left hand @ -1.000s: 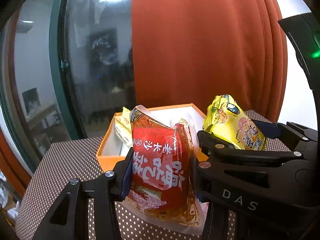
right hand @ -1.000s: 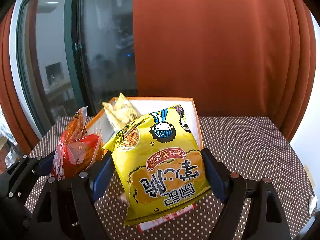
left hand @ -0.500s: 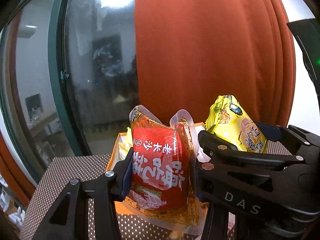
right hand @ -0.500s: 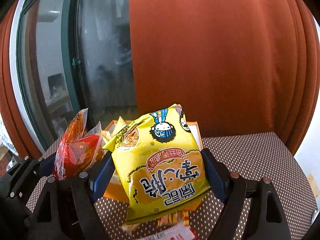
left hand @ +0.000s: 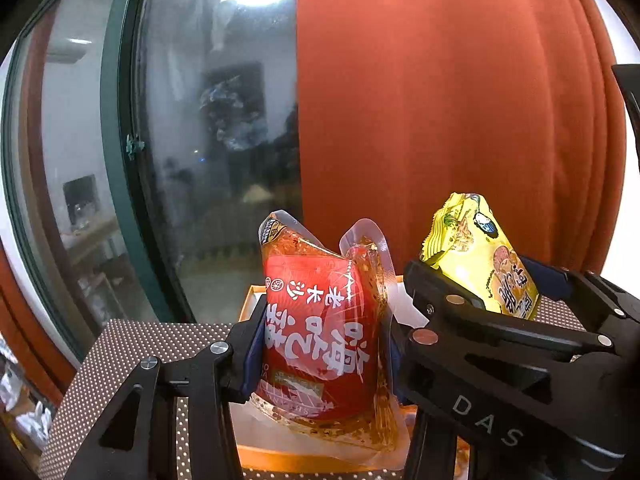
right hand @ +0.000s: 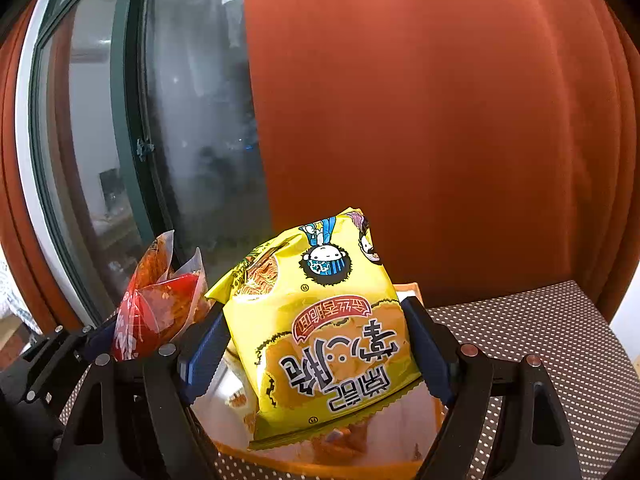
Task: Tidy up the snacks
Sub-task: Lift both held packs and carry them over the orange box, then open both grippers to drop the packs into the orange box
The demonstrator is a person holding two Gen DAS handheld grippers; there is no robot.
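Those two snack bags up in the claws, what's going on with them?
A person is sorting snacks with a handheld claw in each hand. The left claw is clamped on a red snack pouch, and the right claw is clamped on a yellow noodle-snack bag. Both bags are held side by side over an orange box on the dotted tablecloth, apparently about to be dropped in; neither is released yet.

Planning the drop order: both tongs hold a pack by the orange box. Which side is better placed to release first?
Right, probably. The right tongs hold the yellow noodle pack directly over the orange box interior. The left tongs grip the red pack above the box too, nearer its front edge.
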